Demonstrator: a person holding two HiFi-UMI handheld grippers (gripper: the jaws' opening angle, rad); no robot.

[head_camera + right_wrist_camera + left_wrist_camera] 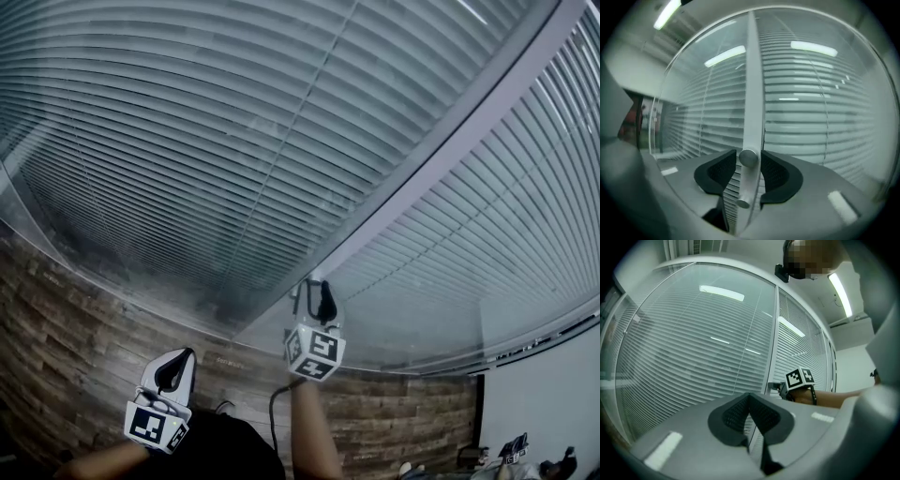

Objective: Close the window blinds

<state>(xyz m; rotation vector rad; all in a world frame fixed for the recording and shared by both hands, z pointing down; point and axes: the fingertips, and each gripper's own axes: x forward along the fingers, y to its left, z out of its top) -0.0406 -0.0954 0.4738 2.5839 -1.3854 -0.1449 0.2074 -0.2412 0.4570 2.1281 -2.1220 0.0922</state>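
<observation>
Slatted window blinds (234, 141) hang behind glass on both sides of a pale upright frame bar (441, 159). In the right gripper view a round metal knob (748, 157) sticks out of that bar (752, 84), with a second, smaller knob (743, 203) below it. My right gripper (748, 164) is open, its pads close on either side of the upper knob with slim gaps. The head view shows this gripper (314, 292) up against the bar. My left gripper (174, 367) hangs lower left, away from the glass. Its pads meet at the tips and hold nothing (750, 398).
A wood-pattern floor (75, 319) runs along the foot of the glass. A white wall (544, 394) stands at the right, with small dark objects (514, 450) at its base. A person's forearm (314, 431) carries the right gripper.
</observation>
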